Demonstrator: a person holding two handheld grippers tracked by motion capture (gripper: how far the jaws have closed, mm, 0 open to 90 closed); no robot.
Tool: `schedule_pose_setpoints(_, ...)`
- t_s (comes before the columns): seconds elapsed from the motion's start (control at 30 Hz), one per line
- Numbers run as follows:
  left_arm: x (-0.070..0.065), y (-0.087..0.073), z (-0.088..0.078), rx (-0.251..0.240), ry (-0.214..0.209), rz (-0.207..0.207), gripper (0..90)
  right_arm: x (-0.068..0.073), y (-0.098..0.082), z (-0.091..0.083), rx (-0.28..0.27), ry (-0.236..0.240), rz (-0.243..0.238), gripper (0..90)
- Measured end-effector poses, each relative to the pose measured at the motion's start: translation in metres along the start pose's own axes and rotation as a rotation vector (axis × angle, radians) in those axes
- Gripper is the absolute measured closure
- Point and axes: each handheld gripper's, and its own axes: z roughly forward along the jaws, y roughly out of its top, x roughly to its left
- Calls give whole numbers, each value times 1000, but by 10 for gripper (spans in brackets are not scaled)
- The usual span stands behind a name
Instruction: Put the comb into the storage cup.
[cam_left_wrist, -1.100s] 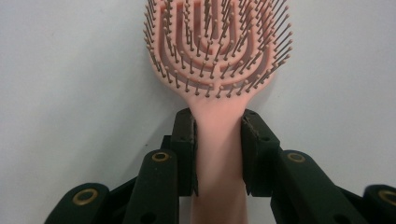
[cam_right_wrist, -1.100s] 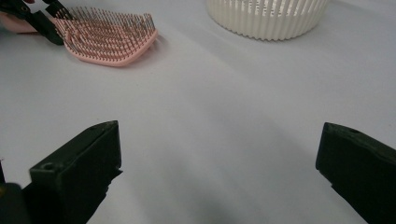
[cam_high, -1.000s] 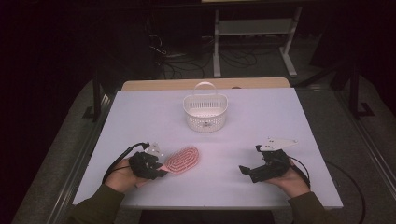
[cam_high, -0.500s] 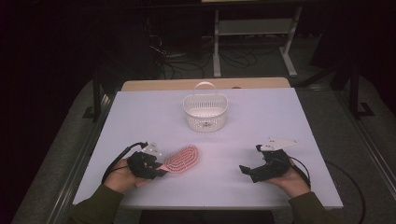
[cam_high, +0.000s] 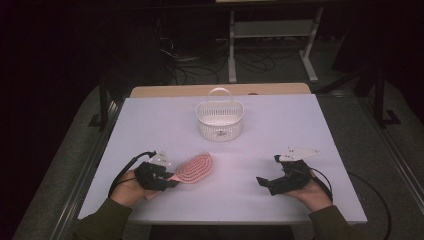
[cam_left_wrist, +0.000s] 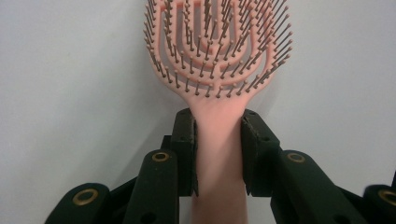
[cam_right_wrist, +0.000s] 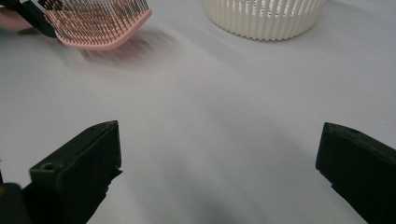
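Observation:
A pink hairbrush (cam_high: 194, 168) lies bristles up near the table's front left, its head pointing toward the middle. My left gripper (cam_high: 167, 180) is shut on its handle; in the left gripper view both black pads (cam_left_wrist: 187, 140) press the sides of the pink hairbrush handle (cam_left_wrist: 218, 140), with the bristled head beyond them. My right gripper (cam_high: 262, 182) rests low at the front right, open, its jaws wide apart with bare table between them. In the right gripper view the hairbrush (cam_right_wrist: 100, 23) appears at the upper left, just above the table.
A white slatted basket (cam_high: 220, 120) with a hoop handle stands at the table's middle back; its wall (cam_right_wrist: 264, 18) shows in the right gripper view. The white table (cam_high: 300, 125) ends in a wooden strip at the back. Metal stands and cables occupy the dark floor beyond.

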Motion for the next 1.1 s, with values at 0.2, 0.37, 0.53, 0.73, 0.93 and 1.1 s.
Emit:
schedule_pose_setpoints(0.2, -2, 2, -3, -40, -7, 0, 706, 0, 0, 0, 1, -1, 0, 0)
schedule_pose_setpoints(0.37, -2, 5, -5, -80, -11, -3, 706, 0, 0, 0, -3, -2, 0, 0)
schedule_pose_setpoints(0.53, -2, 10, -7, -120, -3, -5, 706, 0, 0, 0, -3, -4, 0, 0)
schedule_pose_setpoints(0.73, -3, 15, -9, -157, 2, -4, 706, 0, 0, -1, -3, -2, 1, 0)
schedule_pose_setpoints(0.93, -4, 24, -8, -198, 3, 11, 706, 0, 1, 0, -5, -4, 4, 0)
schedule_pose_setpoints(1.1, -6, 31, -10, -230, -3, 12, 706, 0, 1, -1, -10, -5, 5, 0)
